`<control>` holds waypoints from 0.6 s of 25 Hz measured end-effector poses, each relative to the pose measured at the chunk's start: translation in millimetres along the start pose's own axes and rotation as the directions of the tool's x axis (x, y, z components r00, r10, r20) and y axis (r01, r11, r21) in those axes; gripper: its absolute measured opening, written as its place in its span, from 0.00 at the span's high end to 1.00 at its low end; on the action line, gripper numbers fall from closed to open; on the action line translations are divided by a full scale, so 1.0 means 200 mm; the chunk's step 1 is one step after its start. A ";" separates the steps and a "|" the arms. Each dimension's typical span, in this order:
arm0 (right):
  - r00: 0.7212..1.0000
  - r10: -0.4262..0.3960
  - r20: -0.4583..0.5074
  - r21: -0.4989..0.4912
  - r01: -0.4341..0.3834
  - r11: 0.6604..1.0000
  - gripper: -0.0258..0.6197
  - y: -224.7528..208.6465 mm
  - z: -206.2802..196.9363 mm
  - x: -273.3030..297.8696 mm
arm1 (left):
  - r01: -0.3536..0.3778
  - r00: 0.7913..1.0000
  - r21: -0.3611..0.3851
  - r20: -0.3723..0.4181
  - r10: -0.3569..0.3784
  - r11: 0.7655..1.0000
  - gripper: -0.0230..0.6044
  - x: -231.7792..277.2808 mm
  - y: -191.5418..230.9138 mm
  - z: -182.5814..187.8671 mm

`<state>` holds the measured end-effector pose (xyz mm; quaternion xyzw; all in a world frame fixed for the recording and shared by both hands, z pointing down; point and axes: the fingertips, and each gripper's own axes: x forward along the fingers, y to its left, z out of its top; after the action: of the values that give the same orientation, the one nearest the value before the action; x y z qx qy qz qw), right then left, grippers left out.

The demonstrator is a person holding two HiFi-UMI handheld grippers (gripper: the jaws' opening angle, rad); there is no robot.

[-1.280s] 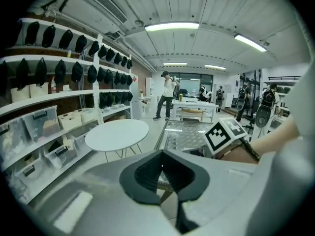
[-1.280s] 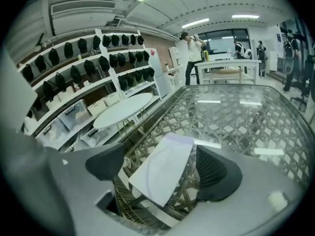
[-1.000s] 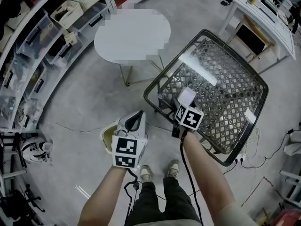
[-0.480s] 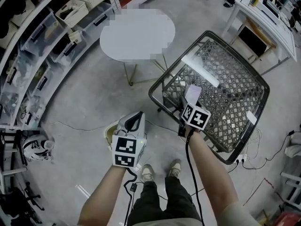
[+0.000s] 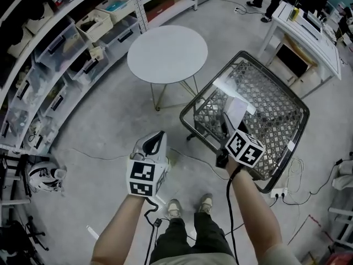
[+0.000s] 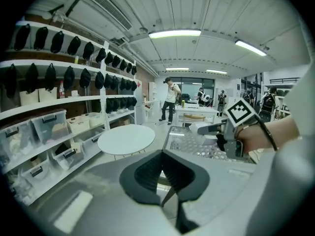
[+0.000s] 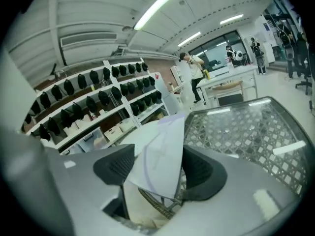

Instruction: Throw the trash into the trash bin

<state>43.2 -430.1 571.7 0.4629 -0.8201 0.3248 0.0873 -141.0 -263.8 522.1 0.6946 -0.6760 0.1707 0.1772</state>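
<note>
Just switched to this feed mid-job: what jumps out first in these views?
The white sheet of paper stands out first. It is pinched in the right gripper, whose jaws have just been closing on it, over the black wire-mesh table at the head view's right. Next come the round white table at upper centre and the left gripper, shut and empty, at lower left.

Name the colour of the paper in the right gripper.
White paper; the right gripper view shows it best.
</note>
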 end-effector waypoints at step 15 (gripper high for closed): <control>0.883 0.272 0.382 -0.155 -0.229 0.961 0.57 0.75 0.84 -0.95 | -0.080 0.955 0.035 0.290 0.066 0.996 0.96 -0.69 0.07 0.72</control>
<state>52.6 -346.7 289.6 0.4042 -0.8895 0.1880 -0.1006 -160.0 -212.3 330.3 0.6905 -0.7157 0.0896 0.0543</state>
